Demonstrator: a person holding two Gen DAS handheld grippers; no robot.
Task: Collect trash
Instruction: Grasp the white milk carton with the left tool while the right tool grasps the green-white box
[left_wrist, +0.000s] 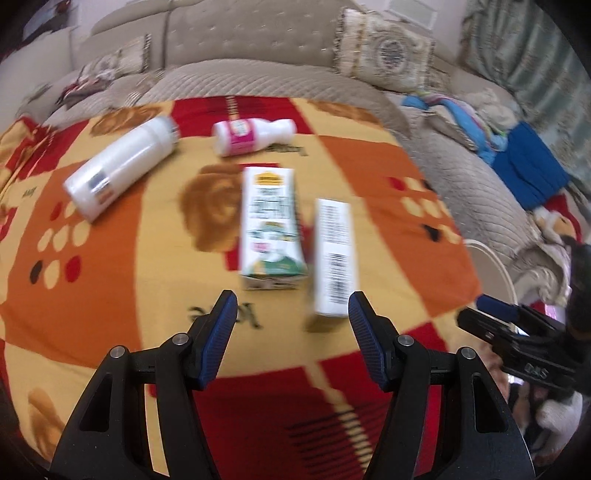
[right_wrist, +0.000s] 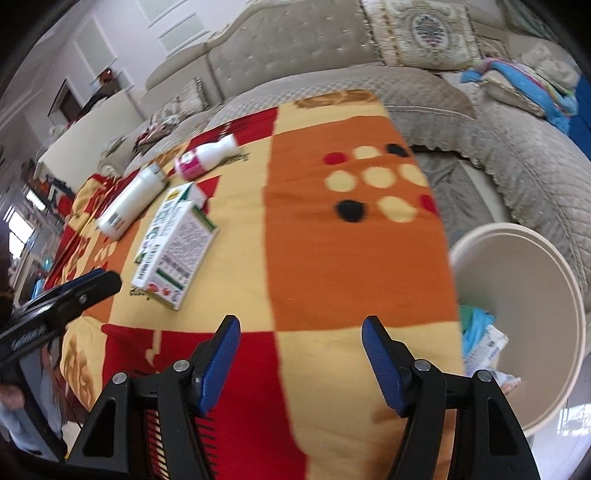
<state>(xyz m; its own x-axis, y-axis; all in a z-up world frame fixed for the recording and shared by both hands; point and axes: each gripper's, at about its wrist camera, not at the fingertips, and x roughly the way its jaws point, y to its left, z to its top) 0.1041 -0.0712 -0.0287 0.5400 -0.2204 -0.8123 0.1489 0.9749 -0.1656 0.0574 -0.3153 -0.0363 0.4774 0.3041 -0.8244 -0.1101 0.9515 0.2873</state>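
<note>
Two hand-held grippers (left_wrist: 290, 306) (right_wrist: 301, 330) agape, empty; rectangular cartons (left_wrist: 271, 225), cylindrical bottles (left_wrist: 118, 168), fuzzy blanket (left_wrist: 369, 177).

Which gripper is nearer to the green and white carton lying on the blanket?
Left. The left gripper hangs just short of the green and white carton, with open jaws. The right gripper hangs further right, over bare blanket beside the bin.
</note>
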